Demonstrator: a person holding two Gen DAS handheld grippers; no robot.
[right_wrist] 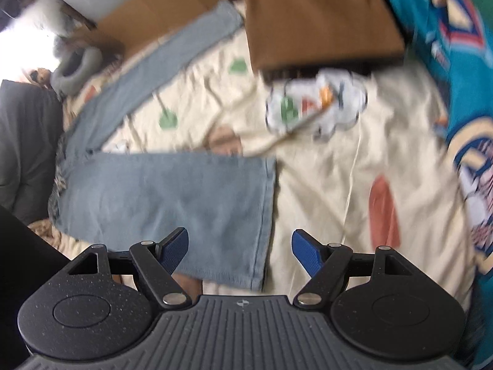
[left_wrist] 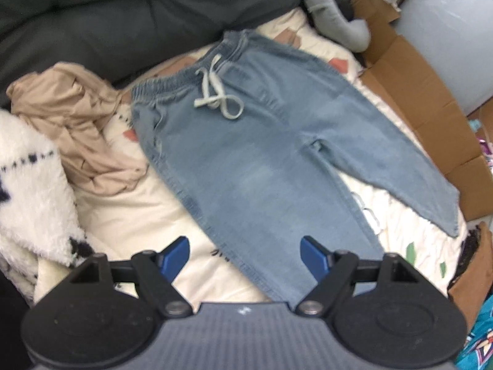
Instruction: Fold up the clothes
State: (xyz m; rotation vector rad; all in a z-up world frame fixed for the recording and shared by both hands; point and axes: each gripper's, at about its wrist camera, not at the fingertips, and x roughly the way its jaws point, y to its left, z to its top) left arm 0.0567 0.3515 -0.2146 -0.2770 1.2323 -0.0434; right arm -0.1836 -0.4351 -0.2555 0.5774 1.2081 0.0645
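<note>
Lying flat on the cream printed quilt point(left_wrist: 129, 203), the light-blue jeans point(left_wrist: 246, 141) have both legs spread apart and the white drawstring point(left_wrist: 215, 95) tied at the waistband, which points toward the dark sofa back point(left_wrist: 123, 9). Left gripper point(left_wrist: 245, 256): jaws spread wide above one leg, nothing between the pads. Right gripper point(right_wrist: 239, 251): jaws spread wide above that leg's hem point(right_wrist: 265, 215), gripping nothing. A crumpled beige garment point(left_wrist: 80, 129) sits beside the waistband at the quilt's edge; a folded brown garment point(right_wrist: 320, 21) lies near the other leg's hem
</note>
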